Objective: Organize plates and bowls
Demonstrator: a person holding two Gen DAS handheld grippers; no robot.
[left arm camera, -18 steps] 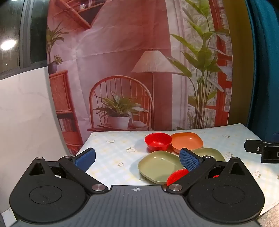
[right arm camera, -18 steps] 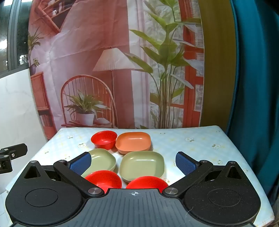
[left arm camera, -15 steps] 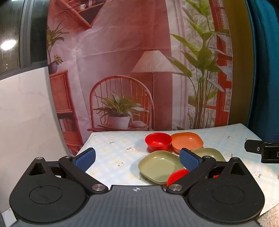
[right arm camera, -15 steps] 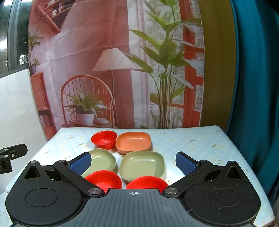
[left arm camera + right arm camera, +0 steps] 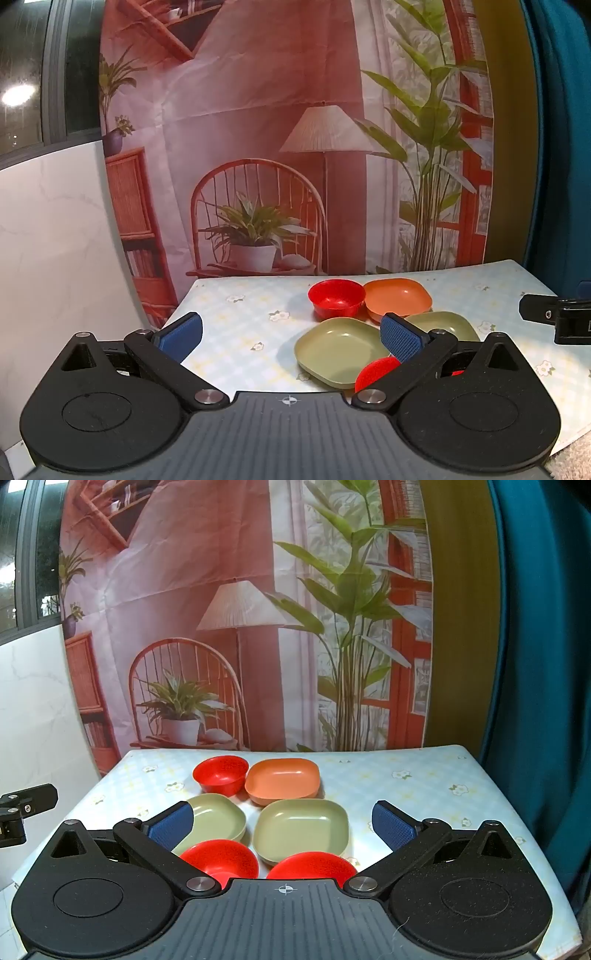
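Six dishes sit grouped on a floral tablecloth. At the back are a red bowl [image 5: 221, 774] and an orange plate [image 5: 283, 781]. In the middle are two green plates [image 5: 302, 828] [image 5: 218, 820]. Nearest are two more red bowls [image 5: 221, 859] [image 5: 313, 865]. My right gripper [image 5: 284, 823] is open and empty, held above the near dishes. My left gripper [image 5: 291, 334] is open and empty, left of the dishes; its view shows the red bowl [image 5: 336, 297], orange plate [image 5: 399, 297] and a green plate [image 5: 341, 350].
The table [image 5: 424, 775] ends at a printed backdrop behind, a white wall on the left and a teal curtain [image 5: 539, 664] on the right. The other gripper's tip shows at each view's edge [image 5: 554, 317] [image 5: 26, 805].
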